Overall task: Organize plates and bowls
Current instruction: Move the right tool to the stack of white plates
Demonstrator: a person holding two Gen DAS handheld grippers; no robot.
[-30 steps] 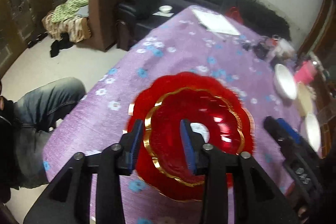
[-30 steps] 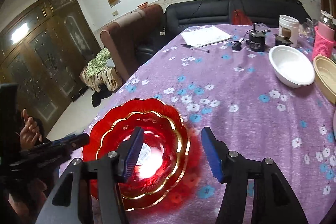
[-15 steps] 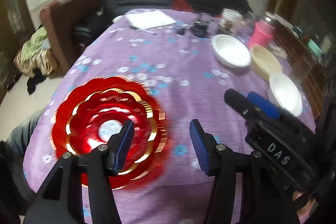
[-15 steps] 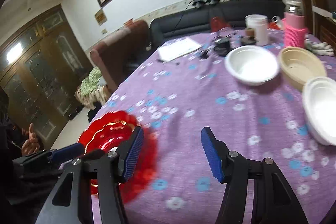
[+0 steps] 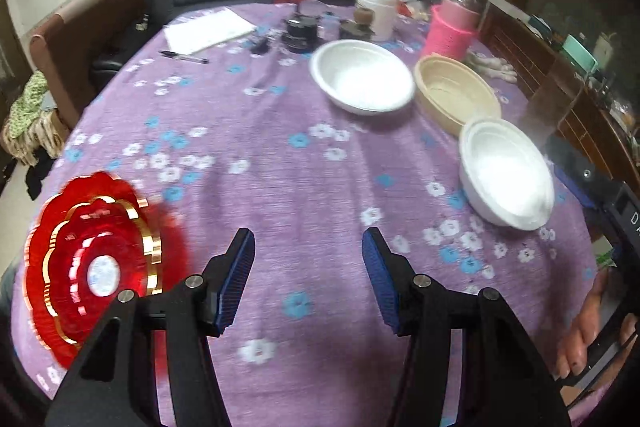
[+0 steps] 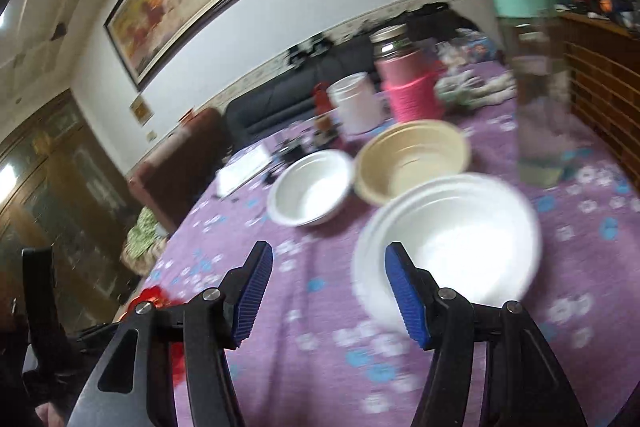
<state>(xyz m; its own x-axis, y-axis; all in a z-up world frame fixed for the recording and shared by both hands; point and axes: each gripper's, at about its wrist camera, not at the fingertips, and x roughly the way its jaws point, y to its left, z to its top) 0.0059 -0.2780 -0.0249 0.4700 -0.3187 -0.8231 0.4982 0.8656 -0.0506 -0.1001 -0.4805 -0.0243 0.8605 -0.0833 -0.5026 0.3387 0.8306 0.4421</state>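
On the purple flowered tablecloth [image 5: 248, 195], both grippers gape empty, so steer the right gripper [image 6: 328, 287], its jaws just widened, squarely over the nearest white bowl's [image 6: 460, 243] rim, well clear of the red plates [image 5: 92, 263].

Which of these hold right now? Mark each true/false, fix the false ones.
1. The left hand-held gripper grips the red plates. False: it is open with nothing between its pads; the plates lie on the tablecloth to its left.
2. Three bowls sit on the table. True: a far white bowl, a beige bowl, a near white bowl.
3. The beige bowl sits between the two white ones. True.
4. The right hand-held gripper holds the near white bowl. False: its jaws are open and empty.
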